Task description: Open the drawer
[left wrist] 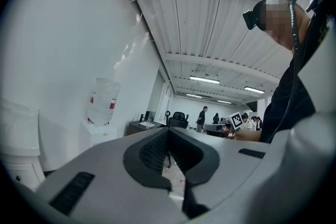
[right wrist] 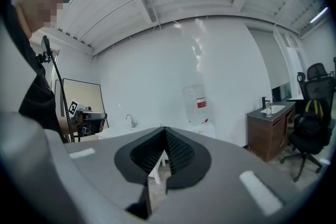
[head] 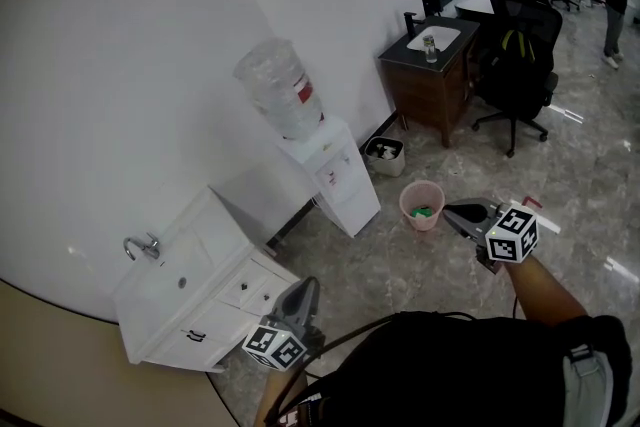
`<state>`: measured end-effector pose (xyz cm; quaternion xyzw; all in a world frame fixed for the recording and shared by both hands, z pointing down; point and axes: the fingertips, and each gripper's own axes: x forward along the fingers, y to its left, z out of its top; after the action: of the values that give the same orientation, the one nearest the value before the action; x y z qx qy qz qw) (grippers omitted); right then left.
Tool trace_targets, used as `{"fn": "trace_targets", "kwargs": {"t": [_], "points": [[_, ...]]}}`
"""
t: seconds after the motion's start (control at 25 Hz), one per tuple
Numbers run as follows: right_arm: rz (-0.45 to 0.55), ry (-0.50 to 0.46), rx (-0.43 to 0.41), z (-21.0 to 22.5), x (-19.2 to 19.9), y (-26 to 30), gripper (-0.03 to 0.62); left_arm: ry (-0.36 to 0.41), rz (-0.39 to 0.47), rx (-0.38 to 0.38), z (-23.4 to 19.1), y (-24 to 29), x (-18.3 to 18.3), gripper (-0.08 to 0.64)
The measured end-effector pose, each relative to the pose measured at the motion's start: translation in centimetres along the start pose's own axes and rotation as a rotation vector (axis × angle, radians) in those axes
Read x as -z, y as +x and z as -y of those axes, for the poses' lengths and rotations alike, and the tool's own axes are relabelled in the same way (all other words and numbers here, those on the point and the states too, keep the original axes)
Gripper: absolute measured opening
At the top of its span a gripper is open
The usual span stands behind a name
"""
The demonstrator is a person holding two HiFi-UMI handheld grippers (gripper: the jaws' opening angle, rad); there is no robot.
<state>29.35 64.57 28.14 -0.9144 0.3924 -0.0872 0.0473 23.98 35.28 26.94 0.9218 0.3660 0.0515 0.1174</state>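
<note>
Grey marbled floor tiles run beside a long curved white wall in an open office. Nearest, at 6 o'clock in the head view, is the person's dark top. The left gripper sits at 7 o'clock, jaws pressed together with nothing between them, pointing toward the white sink cabinet at 8 o'clock. The drawer fronts on that cabinet face the gripper, all closed, with small dark knobs; gripper and cabinet are near but apart. A chrome tap stands on the cabinet top. The right gripper, at 4 o'clock, also has its jaws together and empty; its marker cube shows only black-and-white squares, no letters. Just beyond it stands a pink bin with something green inside. Around the centre is a white water dispenser carrying a clear bottle with a red label too small to read. A small white bin stands beside it. At 1 o'clock is a brown basin cabinet, then a black office chair; at 2 o'clock, farthest, a person stands
</note>
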Motion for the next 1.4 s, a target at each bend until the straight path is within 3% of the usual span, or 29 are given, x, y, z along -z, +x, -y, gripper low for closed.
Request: {"fn": "trace_targets", "kwargs": {"t": [0.28, 0.52, 0.72, 1.04, 1.4], "points": [[-0.013, -0.024, 0.056, 1.4, -1.0, 3.0, -0.002, -0.005, 0.005, 0.064, -4.4, 2.8, -1.1, -0.009], [0.003, -0.046, 0.143, 1.5, -3.6, 7.5, -0.002, 0.003, 0.02, 0.143, -10.6, 4.3, -4.0, -0.01], [0.017, -0.058, 0.164, 0.3, -5.8, 13.6, -0.002, -0.001, 0.031, 0.174, -16.9, 4.0, -6.6, -0.009], [0.008, -0.055, 0.158, -1.2, -6.4, 23.9, -0.002, -0.014, 0.025, 0.167, -26.8, 2.7, -8.2, -0.009], [-0.045, -0.044, 0.084, -1.0, -6.0, 32.6, -0.002, -0.056, 0.024, 0.095, -33.7, 1.5, -7.7, -0.009]]}}
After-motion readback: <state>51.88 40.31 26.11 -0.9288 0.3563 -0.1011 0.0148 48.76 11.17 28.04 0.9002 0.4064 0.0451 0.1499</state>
